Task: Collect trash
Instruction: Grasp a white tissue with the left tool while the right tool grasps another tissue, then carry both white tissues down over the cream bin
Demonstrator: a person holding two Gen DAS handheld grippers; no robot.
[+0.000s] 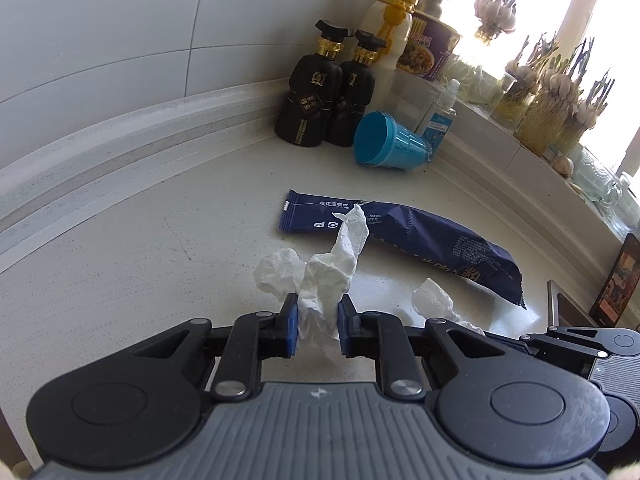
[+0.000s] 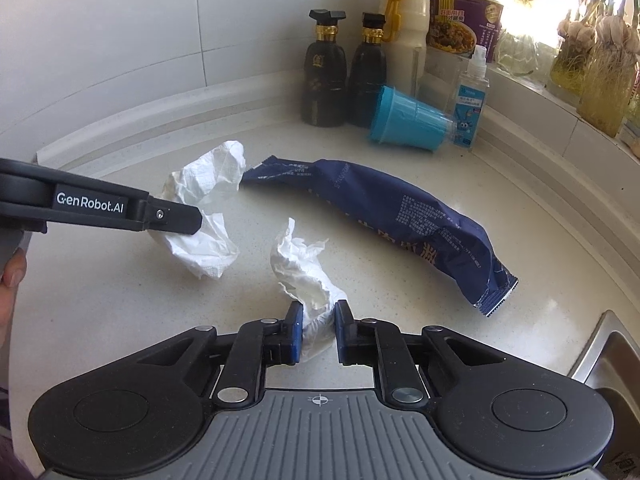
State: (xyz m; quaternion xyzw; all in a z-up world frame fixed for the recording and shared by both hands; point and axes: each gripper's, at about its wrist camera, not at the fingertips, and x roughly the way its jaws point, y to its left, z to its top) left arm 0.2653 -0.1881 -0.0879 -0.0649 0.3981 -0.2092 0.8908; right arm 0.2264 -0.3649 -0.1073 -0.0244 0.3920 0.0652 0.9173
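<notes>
On the white counter (image 1: pixel 160 264), my left gripper (image 1: pixel 318 304) is shut on a crumpled white tissue (image 1: pixel 332 264) that stands up between its blue pads. The right wrist view shows that same tissue (image 2: pixel 208 188) held at the left gripper's black fingertips (image 2: pixel 188 220). My right gripper (image 2: pixel 317 312) is shut on a second crumpled tissue (image 2: pixel 300 268), which lies just right of the first (image 1: pixel 434 300). Beyond both tissues a long dark blue snack wrapper (image 2: pixel 392 208) lies flat on the counter, free of either gripper.
A blue plastic cup (image 2: pixel 404 124) lies on its side by two black bottles (image 2: pixel 326 80), a white bottle with a yellow cap (image 2: pixel 406 12), an instant noodle tub (image 2: pixel 464 20) and a small spray bottle (image 2: pixel 472 96). Garlic jars (image 1: pixel 560 100) line the sill. A sink edge (image 2: pixel 608 352) is at right.
</notes>
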